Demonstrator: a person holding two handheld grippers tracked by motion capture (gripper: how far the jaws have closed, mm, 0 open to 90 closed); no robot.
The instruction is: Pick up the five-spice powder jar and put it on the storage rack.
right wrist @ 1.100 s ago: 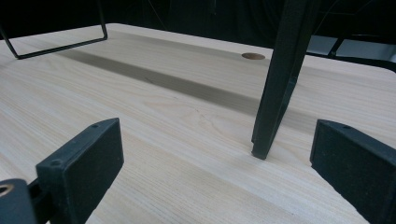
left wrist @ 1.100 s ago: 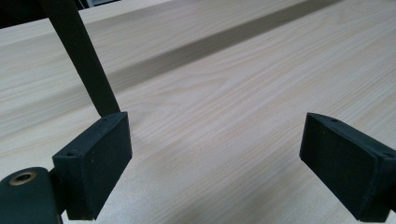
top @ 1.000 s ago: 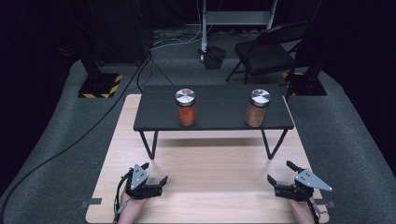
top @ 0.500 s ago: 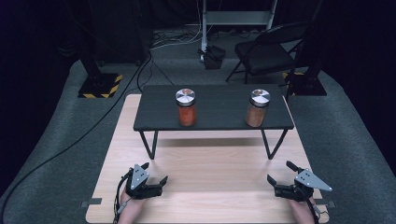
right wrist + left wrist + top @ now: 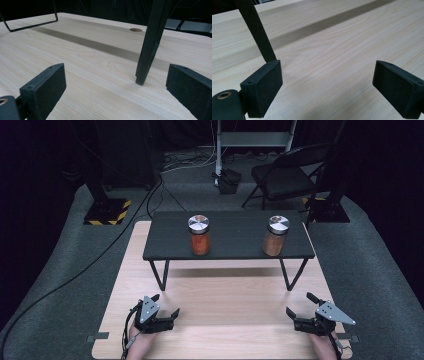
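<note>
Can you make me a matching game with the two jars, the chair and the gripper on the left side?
Things:
1. left jar
2. right jar
3. folding chair
4. left gripper

Descriptions:
A. jaws open, low over the wooden table
B. brown powder inside
C. on the floor behind the black shelf
D. orange-red powder inside

Pairs: 1-D, 2-B, 3-C, 4-A

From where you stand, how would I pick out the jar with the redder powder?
Find the pale wooden table, then the small black raised shelf standing on its far half. Two silver-lidded jars stand on that shelf; you want the orange-red jar nearer its left end. Its contents are brighter and redder than the brown jar to the right.
</note>
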